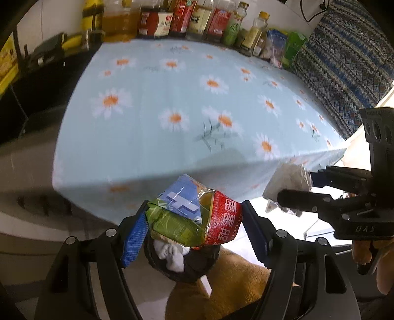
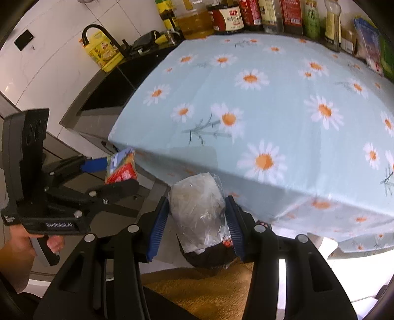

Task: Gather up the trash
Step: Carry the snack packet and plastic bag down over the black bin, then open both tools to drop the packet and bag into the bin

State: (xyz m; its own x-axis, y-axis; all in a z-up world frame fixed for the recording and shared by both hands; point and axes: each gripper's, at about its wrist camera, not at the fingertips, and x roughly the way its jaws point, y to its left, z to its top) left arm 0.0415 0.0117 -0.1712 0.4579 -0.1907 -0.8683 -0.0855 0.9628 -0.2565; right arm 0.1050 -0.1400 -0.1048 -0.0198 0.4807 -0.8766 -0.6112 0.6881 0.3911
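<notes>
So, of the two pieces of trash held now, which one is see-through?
The clear plastic bag in the right tongs. The crumpled wrapper in the left tongs is opaque, printed blue, green and red.

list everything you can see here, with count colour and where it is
crumpled snack wrappers: one bundle, blue, green and red, clamped in the left gripper above the bin
clear crinkled plastic bag: one, see-through whitish, clamped in the right gripper above the bin
round black trash bin: one, black, on the floor below both grippers, white tissue inside
daisy-print tablecloth: one, light blue with white and orange flowers, covering the table
sauce and oil bottles: a row, count unclear, red, yellow and green labels, along the table's far edge
yellow box: one, beside the black curved tap on the dark counter
patterned blue cloth: one, right of the table
person's hand: one, holding the left gripper's handle
</notes>
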